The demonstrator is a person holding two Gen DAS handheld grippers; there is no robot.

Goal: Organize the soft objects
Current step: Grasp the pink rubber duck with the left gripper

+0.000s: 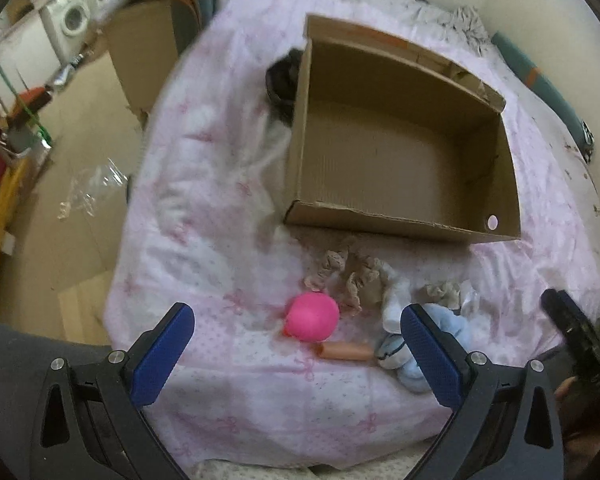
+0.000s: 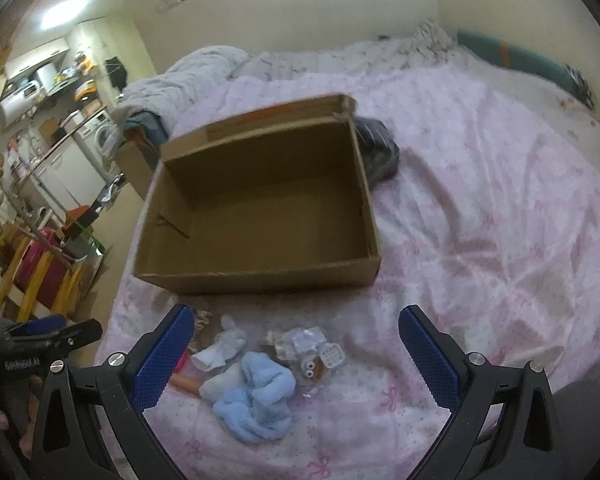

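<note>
An empty brown cardboard box [image 1: 400, 148] [image 2: 260, 208] stands open on the pink bedspread [image 1: 228, 240] [image 2: 500, 200]. In front of it lies a pile of soft things: a pink ball [image 1: 311, 317], a tan tube-shaped toy [image 1: 344, 351], a beige frilly cloth [image 1: 352, 272], a light blue plush [image 1: 452, 332] [image 2: 256, 396], a white-grey sock [image 2: 224, 346] and a bagged toy with googly eyes [image 2: 312, 354]. My left gripper [image 1: 296, 356] is open above the ball and tube. My right gripper [image 2: 294, 354] is open above the blue plush and bag. The right gripper also shows in the left wrist view [image 1: 572, 332].
A dark bundle [image 1: 282, 82] [image 2: 376, 152] lies against the box's far side. A crumpled blanket [image 2: 180, 80] and a teal bolster [image 2: 512, 54] lie at the bed's far edge. A cardboard sheet [image 1: 80, 128], a washing machine [image 1: 70, 20] and a shelf [image 2: 40, 272] stand left of the bed.
</note>
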